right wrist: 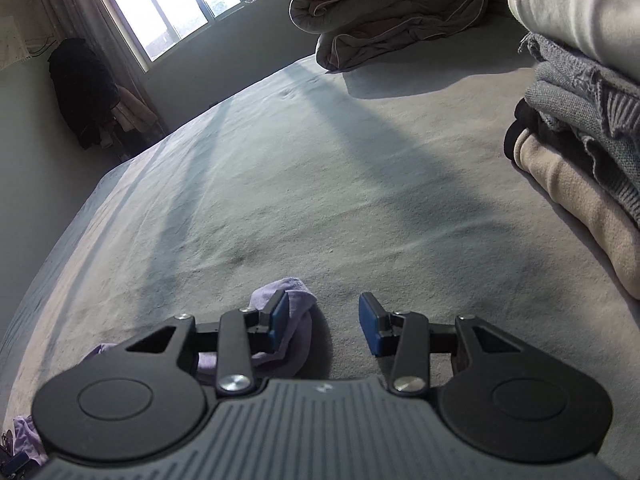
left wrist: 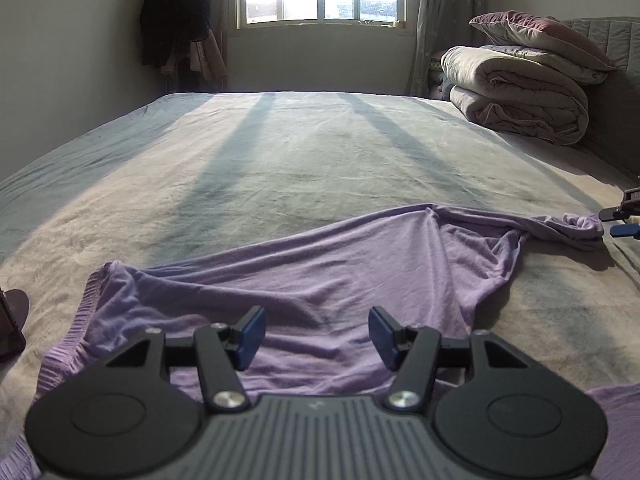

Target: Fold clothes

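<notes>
A lilac long-sleeved top (left wrist: 320,276) lies spread and rumpled on the bed, its ribbed hem at the left and one sleeve stretched out to the right. My left gripper (left wrist: 317,336) hovers open just above the body of the top, with nothing between its blue pads. The right gripper (left wrist: 618,218) shows at the right edge, beside the sleeve cuff (left wrist: 580,228). In the right wrist view my right gripper (right wrist: 323,322) stands open, and the lilac cuff (right wrist: 290,304) lies bunched by its left finger, not clamped.
The bed (left wrist: 280,152) has a pale plush cover. A rolled duvet and pillows (left wrist: 520,92) sit at the far right. A stack of folded clothes (right wrist: 580,128) lies close on the right. A dark object (left wrist: 10,328) lies at the left edge. Dark garments (left wrist: 176,16) hang by the window.
</notes>
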